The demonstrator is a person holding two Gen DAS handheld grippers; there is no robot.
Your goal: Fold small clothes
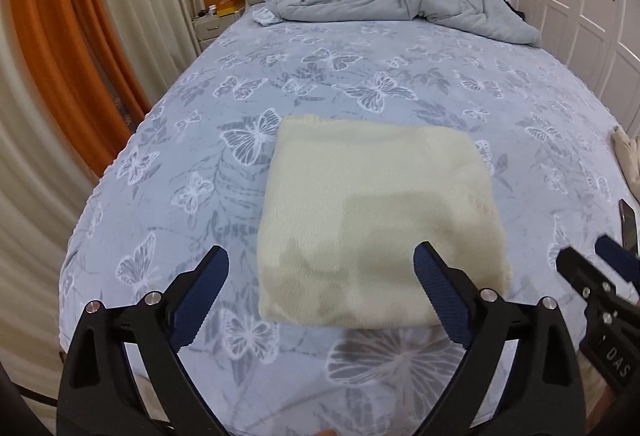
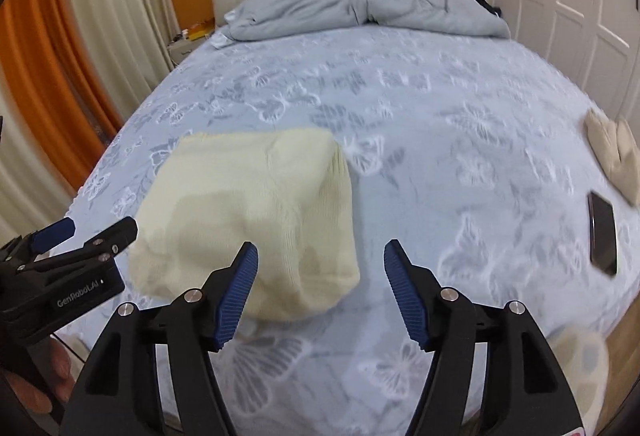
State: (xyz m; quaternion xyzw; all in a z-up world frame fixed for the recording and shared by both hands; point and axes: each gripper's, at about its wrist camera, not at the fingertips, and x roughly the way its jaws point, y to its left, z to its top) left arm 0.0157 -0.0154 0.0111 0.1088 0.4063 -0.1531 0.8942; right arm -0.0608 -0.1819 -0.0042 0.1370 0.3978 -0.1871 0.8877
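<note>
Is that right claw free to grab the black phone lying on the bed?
Probably yes. The right claw is open and empty, and only bare bedspread lies between it and the phone to its right.

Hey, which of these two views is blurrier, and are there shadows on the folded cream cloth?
Right wrist view is blurrier: bedspread butterflies and phone smear. Left wrist view is crisp; tool shadows darken the near half of the folded cream cloth. Both bend curtains at the edges.
</note>
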